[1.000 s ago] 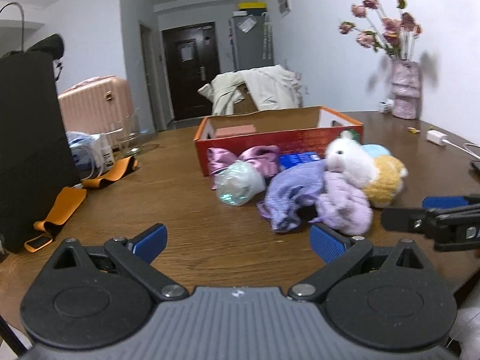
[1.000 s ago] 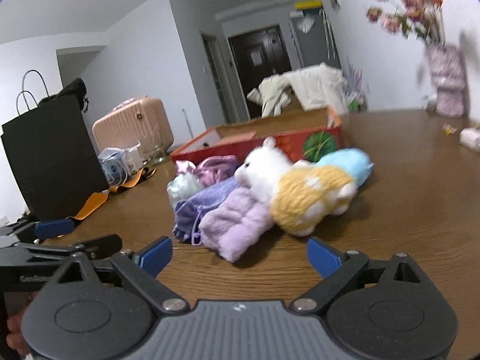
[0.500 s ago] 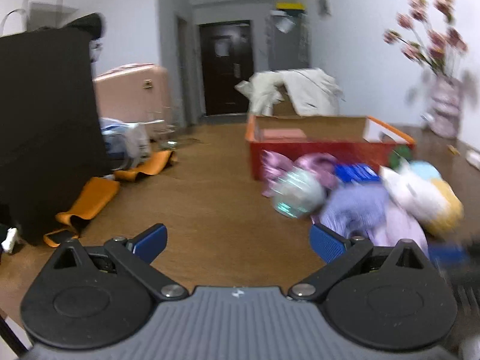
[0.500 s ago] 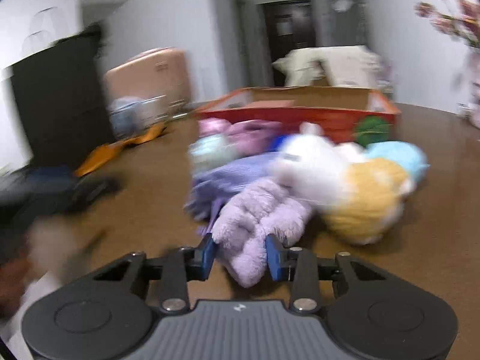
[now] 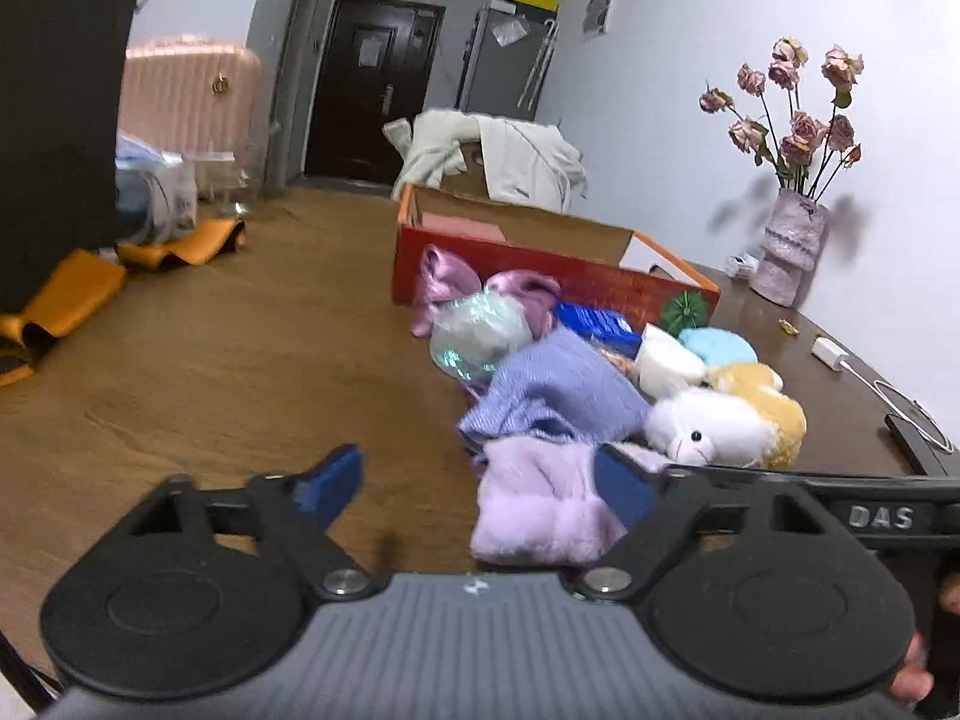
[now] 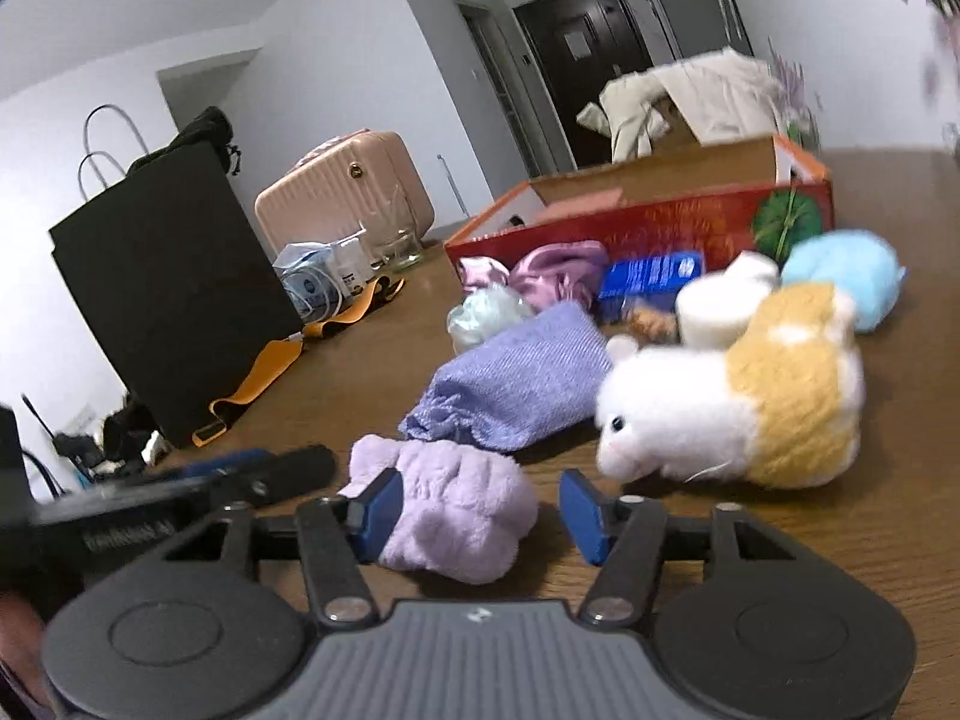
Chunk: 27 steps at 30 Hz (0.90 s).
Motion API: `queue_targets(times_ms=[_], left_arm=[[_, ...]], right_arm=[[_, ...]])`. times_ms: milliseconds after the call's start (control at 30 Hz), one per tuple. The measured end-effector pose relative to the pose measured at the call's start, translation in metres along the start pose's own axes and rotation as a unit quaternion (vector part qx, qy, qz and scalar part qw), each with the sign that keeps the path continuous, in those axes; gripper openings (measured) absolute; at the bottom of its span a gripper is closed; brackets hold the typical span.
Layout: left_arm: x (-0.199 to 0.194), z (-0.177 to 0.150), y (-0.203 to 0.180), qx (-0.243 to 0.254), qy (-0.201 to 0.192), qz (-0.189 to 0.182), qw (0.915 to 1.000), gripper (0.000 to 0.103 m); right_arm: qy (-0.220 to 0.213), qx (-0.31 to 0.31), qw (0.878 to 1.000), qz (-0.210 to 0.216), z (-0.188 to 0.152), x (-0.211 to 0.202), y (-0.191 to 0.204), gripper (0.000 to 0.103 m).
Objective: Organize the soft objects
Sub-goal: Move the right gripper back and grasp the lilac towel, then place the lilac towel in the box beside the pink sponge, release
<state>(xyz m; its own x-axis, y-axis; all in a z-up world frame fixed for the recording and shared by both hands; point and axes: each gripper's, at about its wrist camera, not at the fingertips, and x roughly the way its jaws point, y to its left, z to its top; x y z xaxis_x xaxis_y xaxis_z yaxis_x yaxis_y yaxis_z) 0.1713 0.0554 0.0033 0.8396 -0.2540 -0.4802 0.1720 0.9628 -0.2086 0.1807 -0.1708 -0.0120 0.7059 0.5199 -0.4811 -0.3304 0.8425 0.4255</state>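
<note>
A lilac fluffy cloth (image 6: pixel 456 510) lies on the wooden table between the jaws of my right gripper (image 6: pixel 480 513). Those jaws are opening: the left pad touches the cloth and the right pad stands clear of it. My left gripper (image 5: pixel 477 486) comes from the other side with its jaws closing. The same cloth (image 5: pixel 540 498) sits by its right pad, its left pad is well away. Behind lie a purple knitted cloth (image 6: pixel 522 384), a white and yellow plush (image 6: pixel 720 414) and a light blue plush (image 6: pixel 840 276). An open red box (image 5: pixel 540 276) stands further back.
A pink satin bow (image 5: pixel 516 291), a mint mesh ball (image 5: pixel 480 336) and a blue packet (image 5: pixel 597 324) lie against the box. A black bag (image 6: pixel 168 288) with orange straps (image 5: pixel 66 294) stands left. A flower vase (image 5: pixel 786 252) and a white charger (image 5: pixel 831 354) sit far right.
The right gripper closed around the lilac cloth and has since widened. The left gripper swung right to the same cloth and its jaws narrowed. The white and yellow plush rolled off the cloth.
</note>
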Motion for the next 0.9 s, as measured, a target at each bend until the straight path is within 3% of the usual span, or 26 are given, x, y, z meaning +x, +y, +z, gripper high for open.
queue_targets(times_ms=[67,100,267,467,600,767,900], left_arm=[[0.01,-0.001,0.007,-0.025,0.027,-0.017,0.9992,0.051],[0.014,-0.002,0.01,-0.035,0.039,-0.024,0.9984,0.047],[0.013,-0.006,0.015,-0.05,0.05,-0.053,0.996,0.027],[-0.004,-0.011,0.005,-0.041,0.051,-0.07,0.9955,0.02],[-0.027,0.004,-0.002,-0.043,0.025,-0.109,0.9928,0.019],[-0.028,0.056,-0.018,-0.027,-0.025,-0.151,0.9879,0.019],[0.005,0.116,-0.028,-0.004,-0.038,-0.153,0.9874,0.019]], right_arm=[[0.007,0.01,1.0,0.002,-0.003,0.007,0.0,0.046],[0.009,0.016,1.0,0.005,-0.003,0.009,-0.001,0.039],[0.01,0.032,0.999,0.004,-0.007,0.012,0.001,0.03],[0.005,0.013,1.0,-0.001,-0.014,-0.006,0.014,0.027],[-0.023,0.003,1.0,-0.002,-0.011,-0.034,0.02,0.026],[-0.084,-0.016,0.996,0.015,0.034,-0.06,0.017,0.026],[-0.11,-0.041,0.992,0.032,0.102,-0.052,0.003,0.026]])
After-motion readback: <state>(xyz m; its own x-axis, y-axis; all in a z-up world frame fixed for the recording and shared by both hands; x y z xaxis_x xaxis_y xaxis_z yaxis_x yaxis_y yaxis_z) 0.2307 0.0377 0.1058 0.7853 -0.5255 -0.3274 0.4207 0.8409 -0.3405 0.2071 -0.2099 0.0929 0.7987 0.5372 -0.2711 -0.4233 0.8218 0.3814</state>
